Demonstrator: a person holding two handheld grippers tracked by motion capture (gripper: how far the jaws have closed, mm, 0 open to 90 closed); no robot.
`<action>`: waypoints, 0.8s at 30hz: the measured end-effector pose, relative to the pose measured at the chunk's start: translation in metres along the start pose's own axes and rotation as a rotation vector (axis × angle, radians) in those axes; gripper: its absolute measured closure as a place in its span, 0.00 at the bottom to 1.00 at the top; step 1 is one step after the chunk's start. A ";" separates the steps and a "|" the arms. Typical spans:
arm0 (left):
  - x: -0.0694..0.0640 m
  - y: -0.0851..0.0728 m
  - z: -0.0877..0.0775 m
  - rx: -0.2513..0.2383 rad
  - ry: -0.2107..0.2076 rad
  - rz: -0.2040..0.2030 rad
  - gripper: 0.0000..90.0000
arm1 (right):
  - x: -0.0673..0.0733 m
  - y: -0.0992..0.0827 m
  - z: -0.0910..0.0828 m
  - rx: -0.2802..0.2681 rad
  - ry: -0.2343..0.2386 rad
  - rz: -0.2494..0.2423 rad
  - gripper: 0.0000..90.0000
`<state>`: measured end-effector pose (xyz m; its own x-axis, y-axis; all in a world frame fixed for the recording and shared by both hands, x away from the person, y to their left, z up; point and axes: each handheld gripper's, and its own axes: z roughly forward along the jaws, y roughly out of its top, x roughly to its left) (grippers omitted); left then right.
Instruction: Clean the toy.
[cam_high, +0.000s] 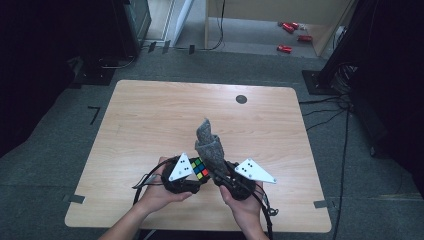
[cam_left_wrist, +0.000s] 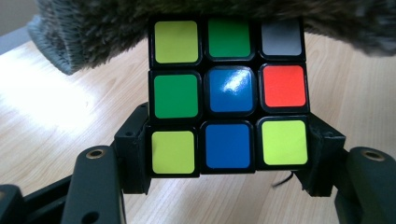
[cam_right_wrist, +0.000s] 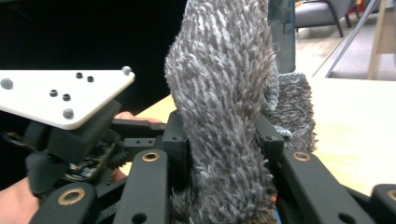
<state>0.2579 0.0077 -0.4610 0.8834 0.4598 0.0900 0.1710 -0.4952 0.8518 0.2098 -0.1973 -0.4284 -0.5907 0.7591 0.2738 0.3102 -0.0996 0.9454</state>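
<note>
1. The left gripper sits low over the near edge of the wooden worktop, held in the person's left hand.
2. Its jaws pinch a puzzle cube by its two lower side faces, as the left gripper view shows; the cube is lifted clear of the worktop.
3. The cube face toward that camera carries yellow-green, green, grey, blue and red squares, with a blue centre.
4. The right gripper, in the right hand, is just beside the left one, near the middle of the worktop's near edge.
5. Its jaws are clamped on a shaggy grey cloth, which stands up between them and rises above both grippers.
6. In the left gripper view the cloth hangs over the top edge of the cube, touching it.
7. A dark round disc lies near the far edge of the worktop, well apart from the hands.
</note>
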 end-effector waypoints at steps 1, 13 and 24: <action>0.000 0.000 0.000 0.002 0.002 0.002 0.39 | 0.001 -0.001 0.001 0.005 -0.004 -0.005 0.74; 0.001 0.000 -0.003 -0.024 -0.003 -0.015 0.39 | -0.017 -0.006 0.004 0.032 -0.062 0.006 0.73; -0.002 0.005 -0.006 -0.034 -0.013 0.005 0.39 | -0.033 -0.011 0.004 0.048 -0.079 0.093 0.75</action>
<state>0.2548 0.0089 -0.4541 0.8898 0.4479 0.0876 0.1519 -0.4716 0.8686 0.2282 -0.2186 -0.4487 -0.4978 0.7964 0.3434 0.3972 -0.1426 0.9066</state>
